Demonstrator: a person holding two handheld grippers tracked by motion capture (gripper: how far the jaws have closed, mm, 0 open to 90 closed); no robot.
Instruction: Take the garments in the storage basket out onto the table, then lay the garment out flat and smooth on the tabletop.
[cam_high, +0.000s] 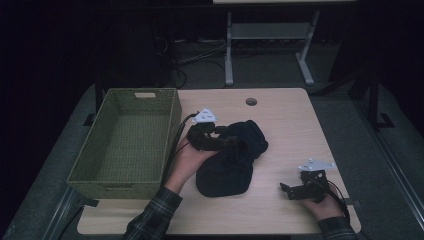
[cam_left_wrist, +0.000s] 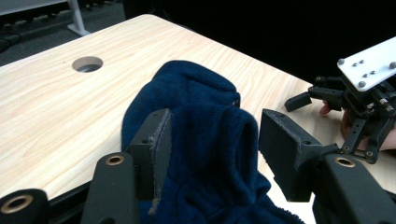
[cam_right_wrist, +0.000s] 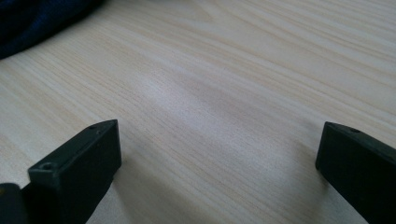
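My left claw (cam_left_wrist: 212, 140) straddles the navy fleece (cam_left_wrist: 196, 140), jaws apart, gripping nothing.
Close on that ridge, then carry toward the basket (cam_high: 125, 145) at nine o'clock; my right claw (cam_right_wrist: 215, 163) rests open over bare surface (cam_right_wrist: 224, 70).

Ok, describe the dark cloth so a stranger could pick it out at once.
On the wooden table, right of the green woven basket, lies a dark blue fleece cloth in a crumpled heap. It is the table's sole soft thing, between the two grippers.
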